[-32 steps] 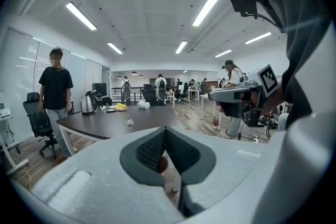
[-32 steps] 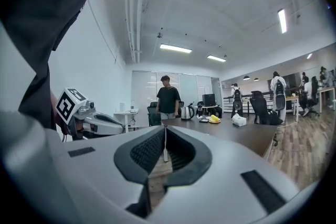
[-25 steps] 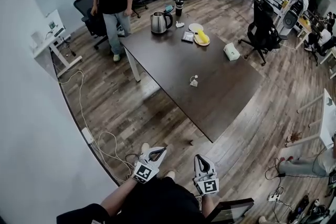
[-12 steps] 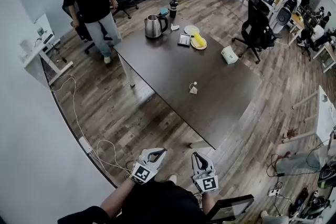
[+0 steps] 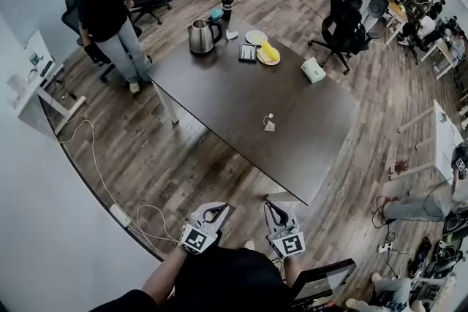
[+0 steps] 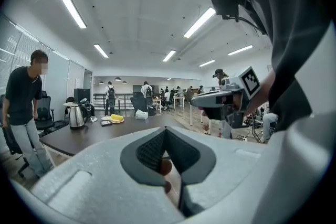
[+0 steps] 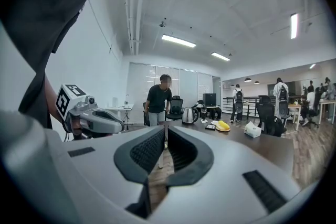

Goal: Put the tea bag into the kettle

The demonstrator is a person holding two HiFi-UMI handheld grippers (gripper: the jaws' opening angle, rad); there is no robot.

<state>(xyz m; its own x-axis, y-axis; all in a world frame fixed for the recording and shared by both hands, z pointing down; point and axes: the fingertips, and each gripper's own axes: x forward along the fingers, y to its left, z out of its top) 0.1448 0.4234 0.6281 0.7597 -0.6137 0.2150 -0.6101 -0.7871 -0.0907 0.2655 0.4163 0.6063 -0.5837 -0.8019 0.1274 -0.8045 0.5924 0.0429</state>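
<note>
A small white tea bag (image 5: 269,124) with its string lies in the middle of the dark brown table (image 5: 219,95). The steel kettle (image 5: 201,36) stands at the table's far left corner, lid down; it also shows in the left gripper view as kettle (image 6: 77,115) and in the right gripper view as kettle (image 7: 189,115). My left gripper (image 5: 220,209) and right gripper (image 5: 268,207) hang low by my body, short of the table's near corner. Both are shut with nothing in them, seen up close as left gripper (image 6: 166,130) and right gripper (image 7: 166,127).
A person (image 5: 110,11) in black stands at the table's far left. Near the kettle are a plate with something yellow (image 5: 268,53), a dark flat item (image 5: 247,52) and a mug (image 5: 227,2); a tissue box (image 5: 312,70) is at the right edge. Office chairs (image 5: 344,25) and floor cables (image 5: 139,215) surround the table.
The head view has shifted, so the table and the standing person sit further left and lower in the frame. Both grippers stay low by my body, shut.
</note>
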